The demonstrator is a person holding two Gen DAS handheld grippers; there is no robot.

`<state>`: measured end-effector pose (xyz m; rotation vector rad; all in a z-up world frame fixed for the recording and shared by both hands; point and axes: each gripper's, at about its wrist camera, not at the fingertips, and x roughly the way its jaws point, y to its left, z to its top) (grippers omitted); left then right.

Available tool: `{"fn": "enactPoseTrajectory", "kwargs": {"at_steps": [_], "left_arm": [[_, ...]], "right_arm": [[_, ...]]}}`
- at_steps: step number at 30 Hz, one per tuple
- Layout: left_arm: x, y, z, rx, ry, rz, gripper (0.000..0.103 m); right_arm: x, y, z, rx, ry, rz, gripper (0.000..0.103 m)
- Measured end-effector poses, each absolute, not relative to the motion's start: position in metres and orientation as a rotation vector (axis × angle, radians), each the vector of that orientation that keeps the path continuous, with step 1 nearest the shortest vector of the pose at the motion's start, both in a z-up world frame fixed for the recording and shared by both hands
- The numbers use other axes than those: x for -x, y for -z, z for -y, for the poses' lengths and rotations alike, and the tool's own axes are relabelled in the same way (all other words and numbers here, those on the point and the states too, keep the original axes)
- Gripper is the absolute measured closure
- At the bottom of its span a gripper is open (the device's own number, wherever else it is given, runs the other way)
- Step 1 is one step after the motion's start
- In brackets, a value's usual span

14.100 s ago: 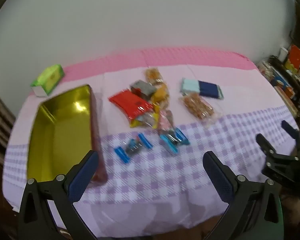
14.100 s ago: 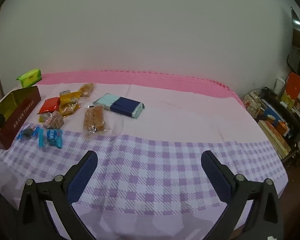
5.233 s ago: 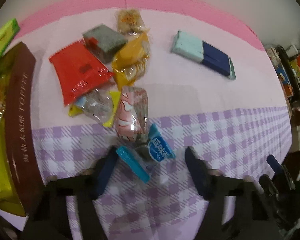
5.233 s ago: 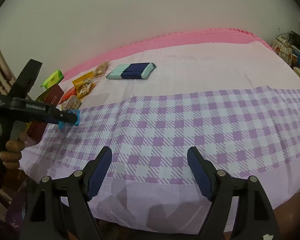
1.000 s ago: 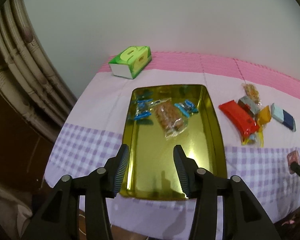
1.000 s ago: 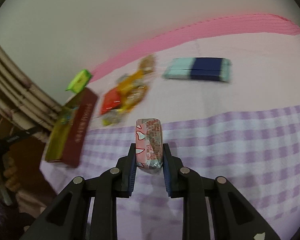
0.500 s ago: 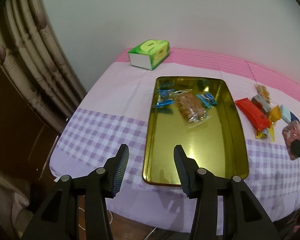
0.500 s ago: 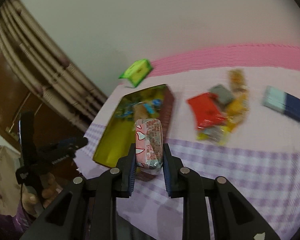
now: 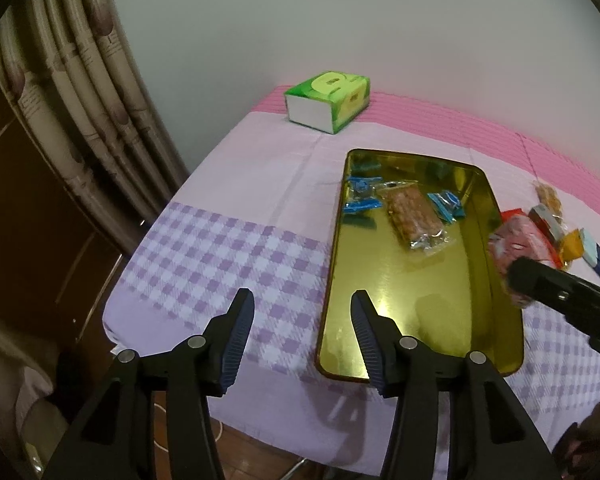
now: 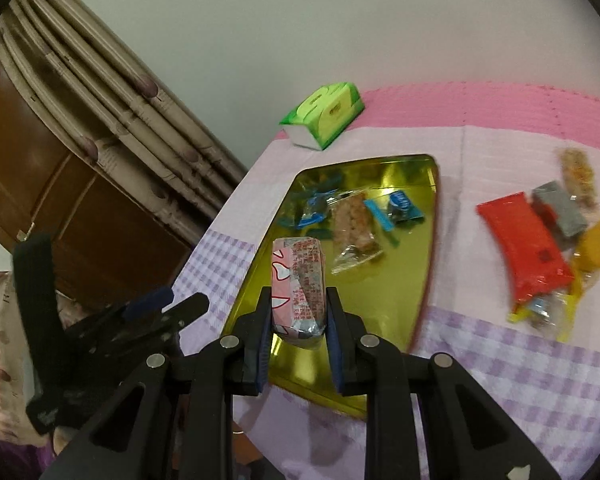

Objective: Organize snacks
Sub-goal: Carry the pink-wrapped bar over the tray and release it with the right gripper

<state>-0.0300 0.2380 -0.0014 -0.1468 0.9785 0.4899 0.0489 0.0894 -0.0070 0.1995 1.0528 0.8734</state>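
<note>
Your right gripper (image 10: 298,322) pinches a pink-and-white wrapped snack packet (image 10: 299,286) between its jaws, held over the near end of the shiny gold rectangular tin tray (image 10: 396,296). Your left gripper (image 9: 302,330) hangs with jaws spread and nothing between them, above the near edge of the purple checked tablecloth (image 9: 220,264). Farther in, the tray holds 1 clear-wrapped nut bar (image 10: 354,230) and 2 blue candies (image 10: 398,206). Beyond sits a green tissue box (image 10: 324,114).

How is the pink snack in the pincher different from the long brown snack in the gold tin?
The pink snack is squeezed between the right gripper fingers, up above the gold tin; the brown snack lies flat inside it. The pink snack's wrapper is printed pink and white; the brown snack's wrapper is clear, showing the food. Both are sealed packets.
</note>
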Motion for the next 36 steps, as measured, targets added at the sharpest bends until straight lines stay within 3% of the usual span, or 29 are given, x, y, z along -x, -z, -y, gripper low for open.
{"fn": "enactPoseTrajectory", "kwargs": {"at_steps": [36], "left_arm": [[0.030, 0.020, -0.279, 0.274, -0.607, -1.045, 0.050]], "right_arm": [[-0.084, 0.054, -0.185, -0.171, -0.867, -1.218, 0.079]]}}
